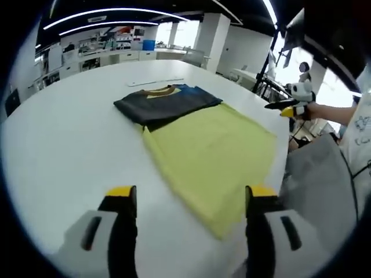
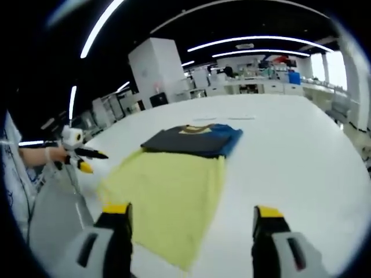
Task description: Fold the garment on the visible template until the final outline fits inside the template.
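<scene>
Fabric first: your dark navy folded garment with a blue edge and a tan collar [image 1: 167, 103] lies flat on the white surface [image 1: 64, 145], overlapping the far edge of the pale yellow rectangular cloth template [image 1: 211, 153]. The garment covers only that far strip, and most of the yellow sheet lies bare on your side of it. In the left gripper view, your left gripper [image 1: 191, 200] hovers over the near corner of the template, its yellow-tipped jaws spread wide and holding nothing, well short of the garment. In the right gripper view, your right gripper [image 2: 192, 220] is likewise spread and empty above the template's near edge, with the garment well beyond it. Desks and white cabinets [image 2: 255, 87] stand behind the surface.
</scene>
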The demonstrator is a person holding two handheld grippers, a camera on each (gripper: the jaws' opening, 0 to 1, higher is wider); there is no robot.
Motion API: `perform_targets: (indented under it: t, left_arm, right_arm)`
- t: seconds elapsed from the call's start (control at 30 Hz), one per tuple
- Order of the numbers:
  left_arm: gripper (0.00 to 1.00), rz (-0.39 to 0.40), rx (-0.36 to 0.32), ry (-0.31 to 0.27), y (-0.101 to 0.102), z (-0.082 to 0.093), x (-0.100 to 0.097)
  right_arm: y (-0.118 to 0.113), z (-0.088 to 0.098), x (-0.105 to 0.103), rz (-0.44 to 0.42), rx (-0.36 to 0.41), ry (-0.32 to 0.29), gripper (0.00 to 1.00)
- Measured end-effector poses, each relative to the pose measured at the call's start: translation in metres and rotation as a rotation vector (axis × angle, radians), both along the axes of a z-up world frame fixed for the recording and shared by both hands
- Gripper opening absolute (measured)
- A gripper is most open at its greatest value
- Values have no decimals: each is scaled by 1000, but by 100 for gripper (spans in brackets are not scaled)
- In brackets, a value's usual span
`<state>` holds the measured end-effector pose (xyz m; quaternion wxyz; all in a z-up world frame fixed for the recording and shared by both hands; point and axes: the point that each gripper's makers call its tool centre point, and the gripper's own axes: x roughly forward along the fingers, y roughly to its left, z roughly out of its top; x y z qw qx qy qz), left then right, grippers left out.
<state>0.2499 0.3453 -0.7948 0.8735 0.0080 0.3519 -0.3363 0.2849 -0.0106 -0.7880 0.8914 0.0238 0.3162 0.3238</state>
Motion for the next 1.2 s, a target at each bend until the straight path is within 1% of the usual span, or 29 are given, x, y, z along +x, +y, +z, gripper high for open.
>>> perform_targets:
  t: [0.07,0.1,0.17,0.2,0.27,0.33,0.5,0.57,0.7,0.87,0.97,1.13,1.2]
  left_arm:
    - [68,-3,5,16,-2,-4,-8]
    - [66,-2,9,25,-1,-7,-12]
    - [64,-5,20,41,1,-13,-19]
    - [63,-4,22,50,2,-15,-21]
    - [57,0,21,61,6,-19,-25]
    - [51,22,11,74,12,-22,-28]
    - [49,33,16,84,16,-26,-31]
    - [47,30,19,97,16,-28,-34]
    - [42,38,15,117,18,-32,-37]
    - [38,44,7,146,16,-36,-43]
    - [32,40,21,169,20,-45,-46]
    - [23,55,-11,195,14,-47,-51]
    - [21,64,-18,208,11,-49,-52]
  right_arm:
    - [0,-10,-13,46,-25,40,70]
    - [0,-13,-17,55,-33,52,65]
    - [-5,-22,-21,51,-75,62,66]
    - [-4,-25,-26,66,-81,76,64]
    - [-4,-30,-31,69,-86,90,60]
    - [-4,-34,-36,74,-90,103,56]
    - [-2,-36,-43,76,-83,134,44]
    - [-2,-39,-47,74,-84,154,42]
    - [-3,-45,-53,75,-85,179,34]
    - [-4,-49,-57,74,-80,203,30]
    - [-3,-50,-59,75,-78,216,27]
    - [-5,-54,-59,63,-70,234,22]
    - [-5,-54,-60,61,-69,239,22]
